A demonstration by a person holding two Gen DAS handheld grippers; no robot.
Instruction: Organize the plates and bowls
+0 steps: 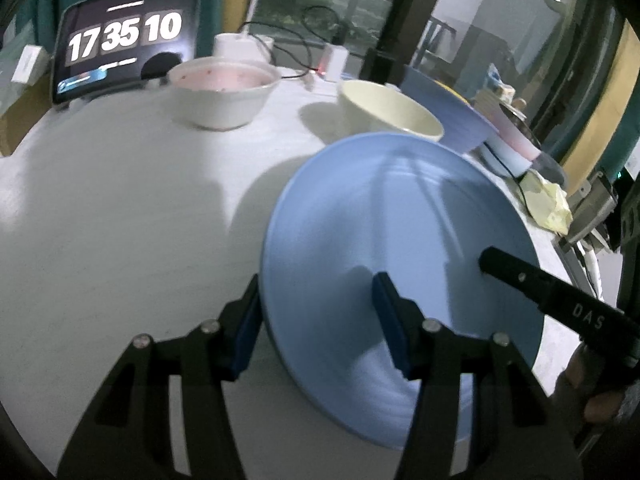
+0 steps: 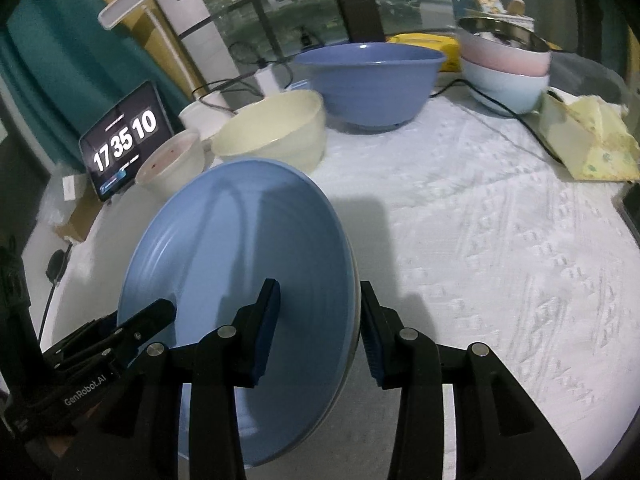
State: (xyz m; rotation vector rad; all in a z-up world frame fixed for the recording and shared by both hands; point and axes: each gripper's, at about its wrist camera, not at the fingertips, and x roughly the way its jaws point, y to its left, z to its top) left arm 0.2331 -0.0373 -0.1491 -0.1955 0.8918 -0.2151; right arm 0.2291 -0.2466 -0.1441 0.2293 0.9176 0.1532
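**Plate held on edge between both tools**

**Left wrist view.** The left tool (image 1: 318,320) straddles the near rim of the blue plate (image 1: 400,248), one finger behind the rim, one on the plate face. The jaws stand wide and it is unclear whether the pads press the rim, so a clamp cannot be confirmed. The plate fills the lower right of the frame, tilted up off the desk (image 1: 120,208). The right tool (image 1: 540,284) enters from the right edge; its tip lies on the plate's far side. Judged purpose: two opposite holds steady a wide, thin plate during the carry. Behind, at upper centre, stand the white bowl (image 1: 224,92) and cream bowl (image 1: 390,110), with the big blue bowl (image 1: 448,108) partly hidden behind the cream one. A clock tablet (image 1: 124,40) sits at upper left.

**Right wrist view.** The right tool (image 2: 318,320) straddles the plate's (image 2: 240,272) right rim, jaws again apart; grip contact cannot be told here either. The left tool (image 2: 132,328) reaches the plate from the lower left. This view alone shows the big blue bowl (image 2: 370,84) in full at upper centre, and a stack of pink and pale blue bowls (image 2: 506,68) at upper right. It also shows open desk (image 2: 500,240) to the right of the plate, a likely set-down area.
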